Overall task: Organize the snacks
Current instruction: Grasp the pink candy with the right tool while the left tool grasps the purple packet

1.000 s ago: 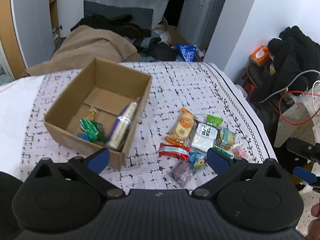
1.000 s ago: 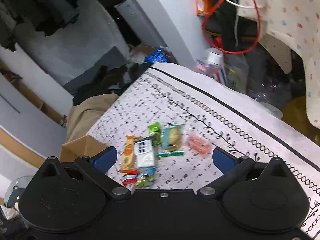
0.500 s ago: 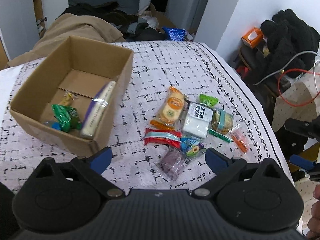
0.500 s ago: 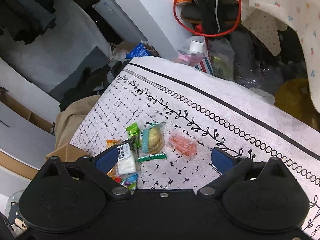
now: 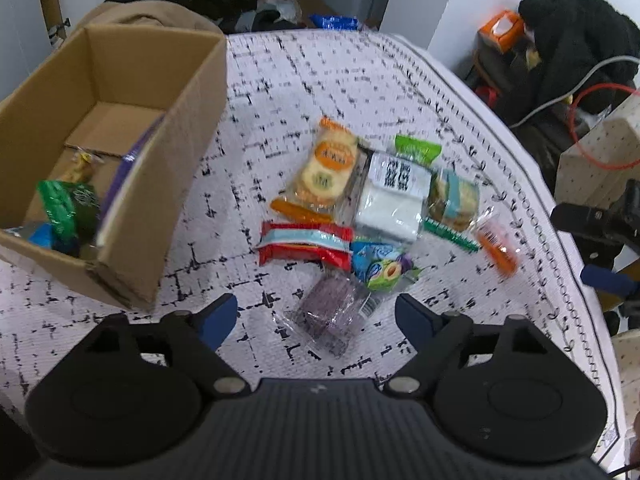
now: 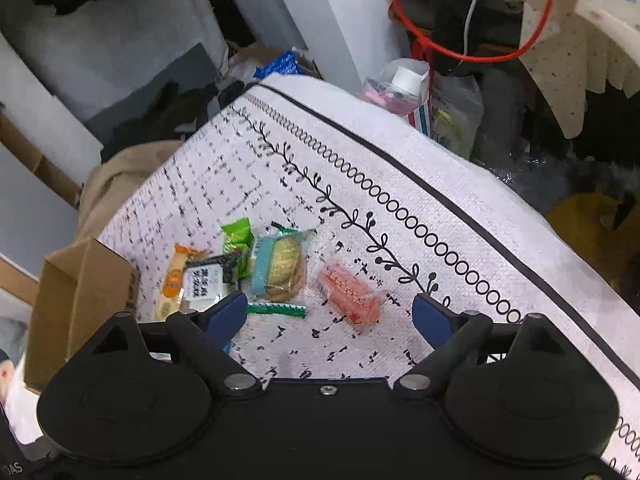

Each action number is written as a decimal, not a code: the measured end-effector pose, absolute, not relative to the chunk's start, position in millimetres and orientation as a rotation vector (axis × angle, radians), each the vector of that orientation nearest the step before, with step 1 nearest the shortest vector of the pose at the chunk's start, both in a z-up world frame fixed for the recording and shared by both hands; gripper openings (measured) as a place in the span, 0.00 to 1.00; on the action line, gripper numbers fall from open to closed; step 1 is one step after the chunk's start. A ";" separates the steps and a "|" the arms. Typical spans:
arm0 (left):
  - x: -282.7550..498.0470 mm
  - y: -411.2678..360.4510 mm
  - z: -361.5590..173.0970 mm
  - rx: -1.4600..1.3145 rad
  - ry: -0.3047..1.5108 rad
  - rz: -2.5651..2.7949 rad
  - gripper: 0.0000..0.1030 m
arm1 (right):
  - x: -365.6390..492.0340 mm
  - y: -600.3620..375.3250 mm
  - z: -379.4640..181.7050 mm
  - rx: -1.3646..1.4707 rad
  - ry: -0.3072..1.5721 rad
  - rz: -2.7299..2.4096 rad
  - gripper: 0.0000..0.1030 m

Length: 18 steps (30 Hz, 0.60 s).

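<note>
Now | left gripper [image 5: 316,314]: apart, closing, purple packet [image 5: 328,314] between, not pinched | right gripper [image 6: 328,314]: apart, closing, orange packet [image 6: 348,292] between, untouched | snacks: centre frame | box [image 5: 192,120]: upper left

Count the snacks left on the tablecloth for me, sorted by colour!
Orange: 2, round-cracker pack, small orange packet
Green: 1
White: 1
Teal biscuit pack: 1
Red: 1
Blue: 1
Purple: 1
Total: 8
</note>
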<state>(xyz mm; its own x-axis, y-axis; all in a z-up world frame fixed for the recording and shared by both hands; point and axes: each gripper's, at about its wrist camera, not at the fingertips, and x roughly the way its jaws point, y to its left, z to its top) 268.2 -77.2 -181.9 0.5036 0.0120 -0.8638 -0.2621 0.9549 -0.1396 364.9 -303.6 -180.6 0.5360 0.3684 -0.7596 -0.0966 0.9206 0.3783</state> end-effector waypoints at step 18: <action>288.7 -79.7 -204.9 -0.284 1.095 0.163 0.43 | 400.3 -270.3 -216.8 0.127 0.961 0.298 0.86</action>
<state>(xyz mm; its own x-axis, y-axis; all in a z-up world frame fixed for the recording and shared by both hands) 288.7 -79.7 -204.9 0.4509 -0.0092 -0.8925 -0.2690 0.9521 -0.1457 400.3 -270.3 -216.8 0.5360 0.3053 -0.7871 -0.1933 0.9519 0.2376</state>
